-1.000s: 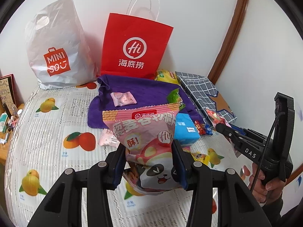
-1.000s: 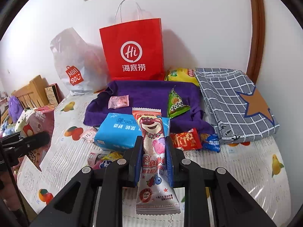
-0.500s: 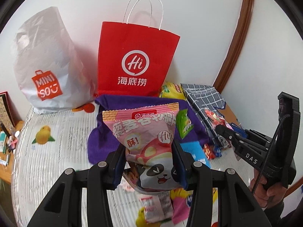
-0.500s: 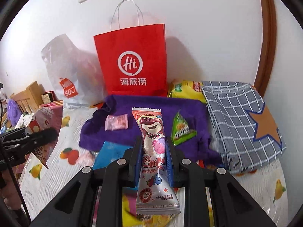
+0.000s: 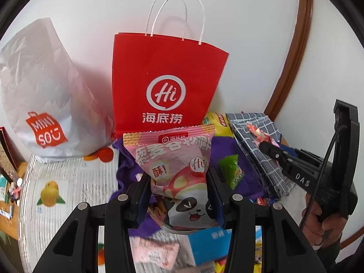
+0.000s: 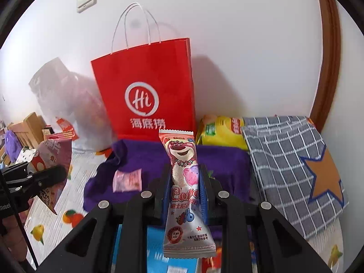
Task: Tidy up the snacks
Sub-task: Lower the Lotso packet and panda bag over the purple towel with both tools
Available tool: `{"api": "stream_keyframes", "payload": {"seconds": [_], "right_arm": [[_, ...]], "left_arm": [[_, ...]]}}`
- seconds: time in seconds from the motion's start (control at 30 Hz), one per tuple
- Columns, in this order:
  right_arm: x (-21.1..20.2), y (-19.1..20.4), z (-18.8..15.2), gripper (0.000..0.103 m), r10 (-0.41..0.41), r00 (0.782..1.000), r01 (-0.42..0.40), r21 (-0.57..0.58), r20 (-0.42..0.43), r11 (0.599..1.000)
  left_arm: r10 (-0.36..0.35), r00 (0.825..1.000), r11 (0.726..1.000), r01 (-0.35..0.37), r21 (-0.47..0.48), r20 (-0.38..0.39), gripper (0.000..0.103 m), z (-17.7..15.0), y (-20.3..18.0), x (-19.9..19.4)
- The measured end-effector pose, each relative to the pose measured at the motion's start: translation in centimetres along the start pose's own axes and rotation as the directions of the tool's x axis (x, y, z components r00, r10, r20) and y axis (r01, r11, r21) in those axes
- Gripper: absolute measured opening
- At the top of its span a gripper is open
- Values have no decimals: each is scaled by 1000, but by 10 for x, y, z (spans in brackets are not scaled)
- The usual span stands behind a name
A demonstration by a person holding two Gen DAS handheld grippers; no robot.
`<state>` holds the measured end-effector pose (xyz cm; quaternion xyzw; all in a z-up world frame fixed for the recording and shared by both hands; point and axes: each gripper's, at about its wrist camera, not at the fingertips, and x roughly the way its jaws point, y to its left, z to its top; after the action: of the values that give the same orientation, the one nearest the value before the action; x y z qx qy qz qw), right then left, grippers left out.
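red bag [image 5: 168,86] – matt paper | purple cloth [image 6: 218,159] – fuzzy | snack packet [image 5: 177,166] – glossy plastic

Readable print on the bags, wrappers and tool

The tall red paper bag with white string handles [image 5: 168,84] carries a white ringed "Hi" above "海底捞"; the crinkled white plastic bag [image 5: 43,91] shows "MINISO" on an orange patch; the pink panda-printed snack pouch [image 5: 179,168] bears "海底捞", "Hi" and "酥!"; the slim pink bear-printed candy wrapper [image 6: 184,195] reads "Love"; the black handheld tool [image 5: 314,177] says "DAS".
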<state>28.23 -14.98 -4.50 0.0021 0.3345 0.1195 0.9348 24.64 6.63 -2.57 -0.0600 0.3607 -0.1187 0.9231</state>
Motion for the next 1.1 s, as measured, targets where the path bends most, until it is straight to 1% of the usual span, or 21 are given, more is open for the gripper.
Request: {"api": "stream_keyframes", "payload": {"seconds": [0.2, 0.27, 0.33, 0.37, 0.47, 0.5, 0.53, 0.6, 0.7, 0.87, 1.0, 1.1], "right_arm": [[23, -8, 22, 22, -10, 1000, 10, 3, 0, 1000], [33, -13, 27, 22, -3, 1000, 3, 13, -2, 1000], [40, -15, 27, 22, 9, 1000, -9, 21, -10, 1000], [46, -15, 25, 22, 16, 1000, -15, 21, -20, 1000], [64, -14, 17, 22, 28, 998, -28, 10, -58, 1000], [73, -13, 15, 22, 29, 996, -30, -2, -86, 1000], [77, -13, 12, 22, 29, 995, -30, -9, -97, 1000], [88, -14, 8, 22, 34, 992, -35, -9, -120, 999], [99, -13, 0, 22, 57, 987, -59, -12, -151, 998], [112, -7, -10, 23, 75, 978, -82, -30, -194, 996], [120, -2, -14, 23, 70, 972, -83, -48, -223, 995], [123, -1, -14, 23, 70, 970, -83, -49, -233, 995]], "left_arm": [[11, 1000, 999, -12, -41, -28, 44, 16, 18, 27], [17, 999, 999, -18, -39, -29, 44, 23, 19, 36], [40, 999, 999, -41, -31, -17, 44, 27, 19, 45], [54, 998, 998, -54, -29, -26, 44, 27, 20, 53], [44, 997, 998, -46, -44, -58, 44, 20, 27, 71], [46, 996, 998, -49, -46, -73, 44, 19, 28, 76], [50, 994, 998, -54, -40, -94, 44, 18, 29, 82], [53, 994, 997, -58, -42, -96, 44, 15, 32, 87], [25, 993, 998, -31, -50, -113, 44, 12, 35, 93], [37, 990, 998, -43, -44, -135, 44, 9, 35, 103], [36, 989, 998, -44, -50, -142, 44, 8, 37, 107], [21, 988, 998, -30, -62, -150, 44, 6, 40, 109]]}}
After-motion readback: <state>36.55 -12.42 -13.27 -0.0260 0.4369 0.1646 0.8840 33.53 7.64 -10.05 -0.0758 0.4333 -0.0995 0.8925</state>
